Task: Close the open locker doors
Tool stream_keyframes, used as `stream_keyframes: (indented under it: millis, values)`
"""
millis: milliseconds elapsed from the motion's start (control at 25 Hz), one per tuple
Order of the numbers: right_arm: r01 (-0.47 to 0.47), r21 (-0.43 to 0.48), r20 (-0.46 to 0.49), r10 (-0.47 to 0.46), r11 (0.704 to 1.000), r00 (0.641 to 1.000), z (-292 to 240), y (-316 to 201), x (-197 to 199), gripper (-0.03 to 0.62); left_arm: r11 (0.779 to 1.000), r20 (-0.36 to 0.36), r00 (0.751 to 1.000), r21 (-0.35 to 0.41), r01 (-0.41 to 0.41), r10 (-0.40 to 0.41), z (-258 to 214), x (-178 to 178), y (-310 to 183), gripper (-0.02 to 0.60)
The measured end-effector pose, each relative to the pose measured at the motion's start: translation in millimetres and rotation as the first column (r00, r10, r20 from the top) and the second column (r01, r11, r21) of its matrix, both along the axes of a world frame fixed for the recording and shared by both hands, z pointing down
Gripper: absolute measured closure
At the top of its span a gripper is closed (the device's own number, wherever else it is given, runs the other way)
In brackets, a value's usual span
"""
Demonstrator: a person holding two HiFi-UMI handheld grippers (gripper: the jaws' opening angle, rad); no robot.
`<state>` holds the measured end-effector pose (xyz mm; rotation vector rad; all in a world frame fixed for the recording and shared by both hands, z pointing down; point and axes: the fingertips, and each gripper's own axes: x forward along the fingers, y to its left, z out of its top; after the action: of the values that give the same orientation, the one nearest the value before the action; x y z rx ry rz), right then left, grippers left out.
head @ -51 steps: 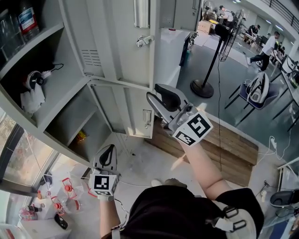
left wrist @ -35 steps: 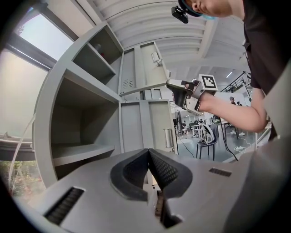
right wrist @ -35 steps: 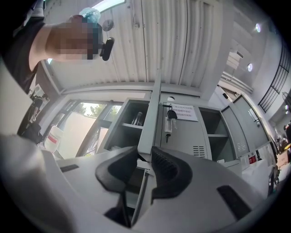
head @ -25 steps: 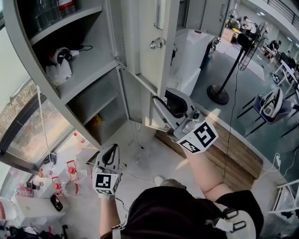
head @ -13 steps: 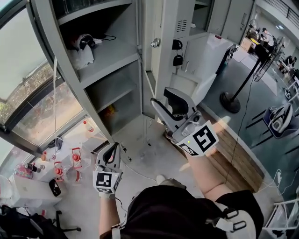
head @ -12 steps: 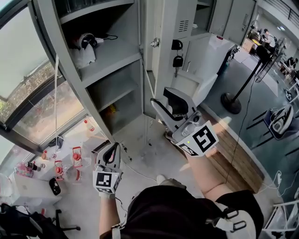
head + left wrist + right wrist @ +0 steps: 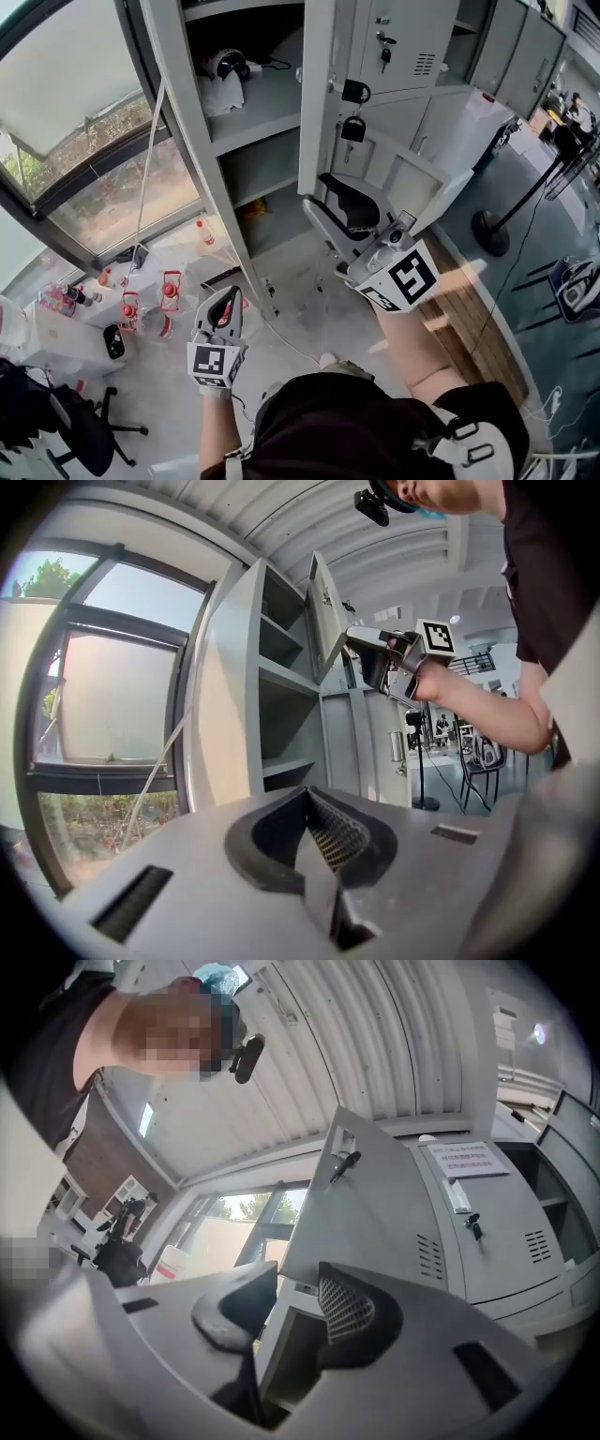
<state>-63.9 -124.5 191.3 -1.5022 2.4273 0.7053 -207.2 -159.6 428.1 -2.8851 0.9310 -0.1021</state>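
Note:
The grey locker's tall open door (image 7: 317,84) stands edge-on in the head view, in front of the open shelves (image 7: 253,103). My right gripper (image 7: 316,192) is at the door's lower edge. In the right gripper view the door's (image 7: 375,1204) bottom corner lies between the jaws of my right gripper (image 7: 286,1302). The jaws are closing, and a little gap still shows at the left pad. My left gripper (image 7: 228,298) hangs low by the floor, away from the locker. Its jaws (image 7: 307,803) are shut with nothing between them.
Closed lockers (image 7: 412,56) with hanging padlocks (image 7: 354,94) stand right of the door. A white bag and a black device (image 7: 225,70) lie on the upper shelf. Bottles (image 7: 141,305) and an office chair (image 7: 56,422) are at lower left, a wooden platform (image 7: 469,300) and a fan stand (image 7: 492,230) at right.
The door has swung from facing me to nearly edge-on, closer to the locker front. My right gripper stayed at its lower edge. The left gripper has hardly moved.

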Motion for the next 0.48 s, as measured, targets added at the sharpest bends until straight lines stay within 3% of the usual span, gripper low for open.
stream_keyframes:
  millis: [480]
  values:
    - [0.142,-0.008,0.020,-0.142,0.990,0.990,-3,-50,-33,0.481,0.983,0.013,0.983,-0.012,0.184,-0.184,8,-51,-13,0.574]
